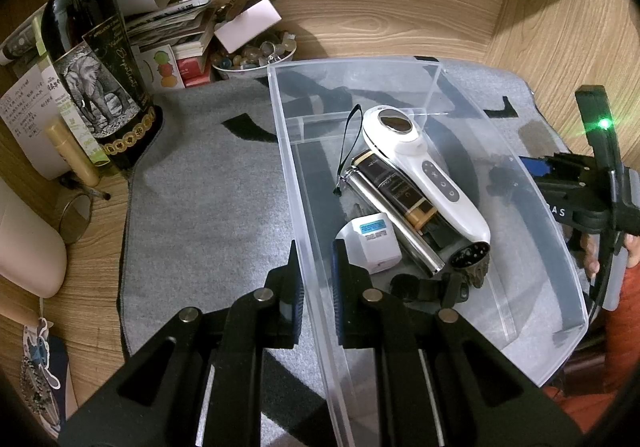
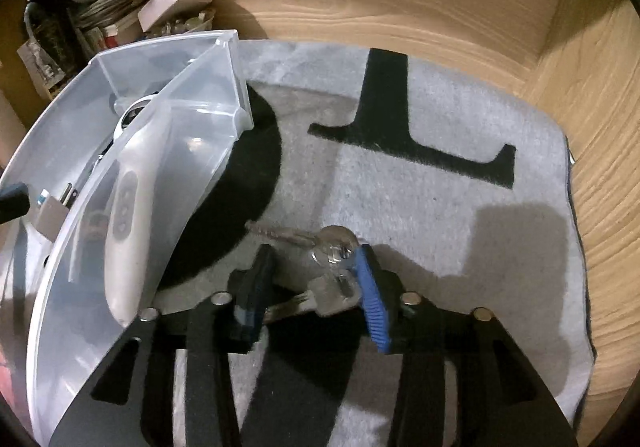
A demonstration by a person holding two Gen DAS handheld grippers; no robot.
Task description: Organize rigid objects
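Observation:
A clear plastic bin (image 1: pixel 282 115) stands on a grey mat (image 1: pixel 208 187). In it lie a white handheld device (image 1: pixel 424 167), a black-and-gold tube (image 1: pixel 400 191), a silver cylinder (image 1: pixel 400 227) and a white plug adapter (image 1: pixel 372 243). My left gripper (image 1: pixel 318 263) is shut on the bin's left wall, one finger on each side. In the right wrist view a bunch of keys (image 2: pixel 328 247) lies on the mat (image 2: pixel 400 187) just right of the bin (image 2: pixel 192 71). My right gripper (image 2: pixel 314 271) is open and low over the keys, which sit between its fingers, close to the blue pad (image 2: pixel 370 299).
A dark wine bottle (image 1: pixel 92 59), a pile of papers (image 1: pixel 172 19), small boxes and a bowl of stones (image 1: pixel 256 55) crowd the back left of the wooden table. A small round mirror (image 1: pixel 76 215) lies at the left. A hand (image 1: pixel 592 255) holds the right gripper's body.

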